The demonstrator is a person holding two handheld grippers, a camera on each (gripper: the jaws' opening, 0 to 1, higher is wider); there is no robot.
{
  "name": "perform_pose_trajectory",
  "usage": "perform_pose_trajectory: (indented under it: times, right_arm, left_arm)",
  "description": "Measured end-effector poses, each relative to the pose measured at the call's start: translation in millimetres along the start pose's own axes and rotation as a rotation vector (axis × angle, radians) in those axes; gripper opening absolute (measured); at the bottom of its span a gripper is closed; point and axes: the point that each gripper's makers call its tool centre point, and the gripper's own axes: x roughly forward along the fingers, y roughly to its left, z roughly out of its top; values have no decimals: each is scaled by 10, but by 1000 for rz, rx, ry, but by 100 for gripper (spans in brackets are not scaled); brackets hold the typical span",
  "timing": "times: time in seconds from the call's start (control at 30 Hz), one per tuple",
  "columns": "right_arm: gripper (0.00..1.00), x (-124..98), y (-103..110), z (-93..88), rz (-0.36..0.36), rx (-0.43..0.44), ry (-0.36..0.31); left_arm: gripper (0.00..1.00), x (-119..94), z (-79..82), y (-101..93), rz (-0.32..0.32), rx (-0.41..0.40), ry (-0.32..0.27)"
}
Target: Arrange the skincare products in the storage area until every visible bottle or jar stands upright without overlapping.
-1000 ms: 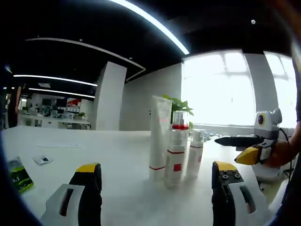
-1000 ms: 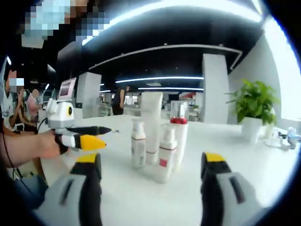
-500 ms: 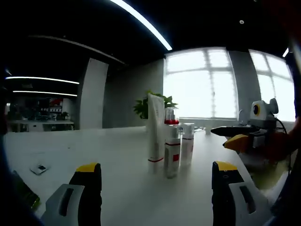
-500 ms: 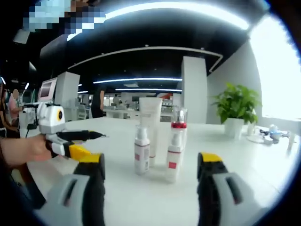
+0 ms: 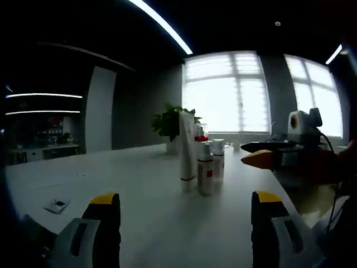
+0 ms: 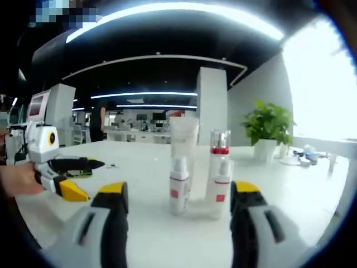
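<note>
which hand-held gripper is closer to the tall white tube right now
Right, as far as size in each view tells. The tall white tube looms larger just past the right hand-held gripper than it does beyond the left hand-held gripper.

Bottle labels [image 6: 174, 194] too small to read; rear bottle [image 5: 218, 158] partly hidden behind front bottle [image 5: 205, 175].

Bare counter [image 6: 312, 195] at lower centre and right of the right gripper view. Tight upright cluster mid-frame: tall tube [image 6: 183, 146], red-collared bottle [image 6: 219, 162], two small pump bottles [image 6: 179, 185] in front, nearly touching. Left hand-held gripper [image 6: 75, 173] at left edge. In the left gripper view, right hand-held gripper [image 5: 265, 153] right of cluster; small flat item [image 5: 56, 205] lower left; potted plant [image 5: 169, 121] behind.
</note>
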Motion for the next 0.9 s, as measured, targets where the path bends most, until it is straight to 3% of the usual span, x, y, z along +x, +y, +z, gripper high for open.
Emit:
perform_pose_trajectory:
  times: [0.13,0.3,0.47,0.9]
  right_arm:
    - [67,62,5,82,-46,-11,-12]
    - [67,215,79,193,-96,-39,-42]
    - [55,394,186,170,-86,-52,-37]
    - [46,650,99,129,-204,2,-54]
  left_arm:
    - [99,-128,-37,21,-7,8,24]
    - [99,-381,-123,22,-13,26,58]
    - [99,-600,-141,107,12,20,58]
    - [99,-910,-120,356,64,33,78]
